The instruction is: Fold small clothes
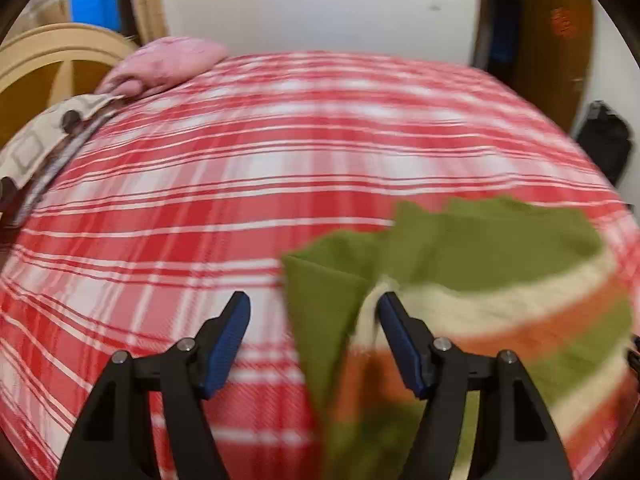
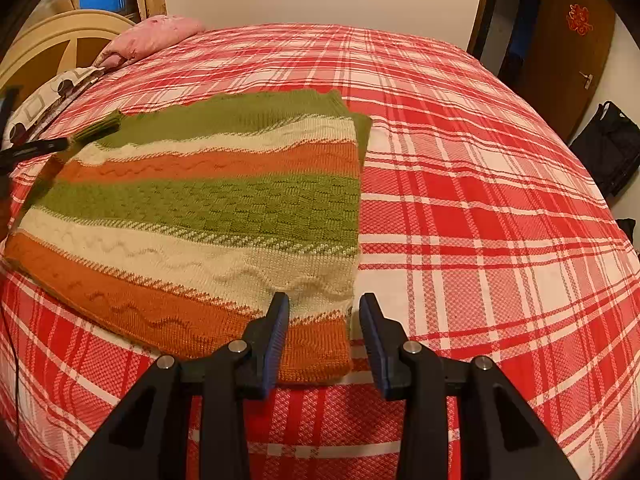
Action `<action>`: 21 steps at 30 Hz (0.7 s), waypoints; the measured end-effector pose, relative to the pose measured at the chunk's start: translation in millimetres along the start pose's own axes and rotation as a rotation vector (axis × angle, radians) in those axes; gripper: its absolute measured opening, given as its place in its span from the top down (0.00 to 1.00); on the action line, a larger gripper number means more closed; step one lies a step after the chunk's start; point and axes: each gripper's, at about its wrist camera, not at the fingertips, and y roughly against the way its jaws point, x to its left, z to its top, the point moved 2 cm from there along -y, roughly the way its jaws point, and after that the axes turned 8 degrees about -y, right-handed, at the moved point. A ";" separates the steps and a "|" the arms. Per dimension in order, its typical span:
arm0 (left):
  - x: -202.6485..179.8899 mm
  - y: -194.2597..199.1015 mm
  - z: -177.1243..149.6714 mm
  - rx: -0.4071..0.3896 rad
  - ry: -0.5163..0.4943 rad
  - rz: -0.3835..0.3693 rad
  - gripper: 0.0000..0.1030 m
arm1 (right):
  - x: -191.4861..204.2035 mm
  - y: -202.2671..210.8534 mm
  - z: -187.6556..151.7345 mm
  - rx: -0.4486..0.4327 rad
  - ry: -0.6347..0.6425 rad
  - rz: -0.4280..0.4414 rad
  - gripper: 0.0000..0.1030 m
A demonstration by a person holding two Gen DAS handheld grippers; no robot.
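Sweater lay flat on bed, sleeve folding underway. Left gripper open beside green sleeve, seemingly ungripped (blurred). Right gripper open, straddling sweater's near corner. Next: close, fold across.

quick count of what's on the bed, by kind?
Striped sweater: 1
Pillows: 2, pink and patterned
Plaid bedspread: 1
Total: 4

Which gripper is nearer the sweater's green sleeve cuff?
Left. The left gripper is open beside the green sleeve; the right gripper is open at the sweater's hem corner.
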 end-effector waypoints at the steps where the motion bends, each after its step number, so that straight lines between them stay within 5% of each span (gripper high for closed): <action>1: 11.0 -7.3 -2.3 0.026 0.049 0.024 0.33 | -1.5 0.7 -0.2 0.000 0.000 0.005 0.63; 6: 47.9 -10.5 -39.0 0.106 0.151 0.022 0.33 | -8.8 3.1 -2.0 0.002 -0.004 0.020 0.63; 14: 29.4 73.1 -102.6 0.008 0.222 -0.297 0.34 | -21.7 21.9 -0.2 -0.045 -0.127 0.115 0.63; 21: -6.1 74.3 -117.6 0.021 0.152 -0.389 0.71 | -22.7 18.1 -1.5 -0.002 -0.181 0.187 0.63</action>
